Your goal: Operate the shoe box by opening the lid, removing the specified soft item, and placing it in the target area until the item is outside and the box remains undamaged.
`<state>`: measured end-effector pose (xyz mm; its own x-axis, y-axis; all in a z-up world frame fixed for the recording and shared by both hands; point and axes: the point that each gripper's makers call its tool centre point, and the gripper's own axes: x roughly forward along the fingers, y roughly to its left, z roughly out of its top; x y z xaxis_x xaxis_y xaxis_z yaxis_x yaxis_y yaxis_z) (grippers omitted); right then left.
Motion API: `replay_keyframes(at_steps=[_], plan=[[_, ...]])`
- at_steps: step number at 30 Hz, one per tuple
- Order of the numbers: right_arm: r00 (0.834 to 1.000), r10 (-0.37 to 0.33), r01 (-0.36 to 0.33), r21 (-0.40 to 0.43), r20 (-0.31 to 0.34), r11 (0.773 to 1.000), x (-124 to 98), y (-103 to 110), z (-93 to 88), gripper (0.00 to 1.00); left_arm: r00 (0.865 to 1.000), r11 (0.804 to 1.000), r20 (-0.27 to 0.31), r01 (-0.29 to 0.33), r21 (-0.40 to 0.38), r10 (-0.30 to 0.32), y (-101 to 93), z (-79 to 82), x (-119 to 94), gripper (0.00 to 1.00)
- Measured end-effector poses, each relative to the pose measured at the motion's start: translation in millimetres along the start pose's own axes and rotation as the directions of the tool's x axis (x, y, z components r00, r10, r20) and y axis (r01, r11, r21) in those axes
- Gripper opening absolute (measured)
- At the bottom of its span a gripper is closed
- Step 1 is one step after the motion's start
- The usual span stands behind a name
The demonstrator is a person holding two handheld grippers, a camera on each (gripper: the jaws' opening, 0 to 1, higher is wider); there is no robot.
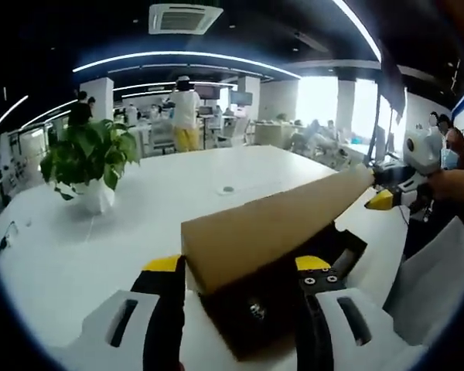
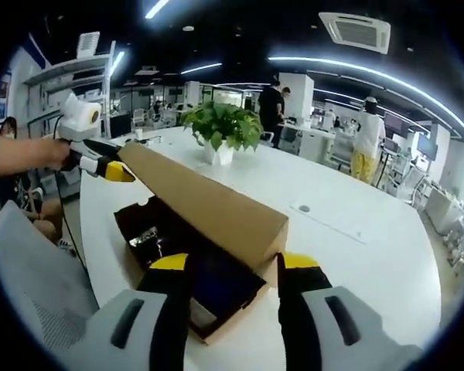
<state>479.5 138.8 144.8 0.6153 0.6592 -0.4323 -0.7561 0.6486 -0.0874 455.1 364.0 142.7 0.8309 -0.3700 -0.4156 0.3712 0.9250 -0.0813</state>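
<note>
Fingers [image 1: 164, 267] of left gripper [image 1: 238, 264]: closed across one end of long brown cardboard lid [image 1: 278, 224]. Right gripper [image 2: 233, 263]: clamps the opposite end (lid raised, tilted). Open dark-lined cardboard shoe box [image 2: 224, 325]: beneath lid, on white table [image 2: 356, 232]; dark contents indistinct. Potted green plant [image 2: 220, 127]: far side of table.
</note>
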Motion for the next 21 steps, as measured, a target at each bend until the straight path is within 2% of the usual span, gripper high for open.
replay_keyframes(at_steps=[8, 21], plan=[[1.0, -0.015, 0.016, -0.017, 0.009, 1.0, 5.9, -8.8, 9.0, 0.41, 1.0, 1.0, 0.011, -0.013, 0.008, 0.013, 6.4, 8.3, 4.4, 0.49], [0.999, -0.043, 0.043, -0.028, 0.021, 0.999, 16.5, -22.8, 19.2, 0.39, 0.996, 0.996, 0.027, -0.084, 0.003, 0.084, 29.7, 19.6, 13.8, 0.31]])
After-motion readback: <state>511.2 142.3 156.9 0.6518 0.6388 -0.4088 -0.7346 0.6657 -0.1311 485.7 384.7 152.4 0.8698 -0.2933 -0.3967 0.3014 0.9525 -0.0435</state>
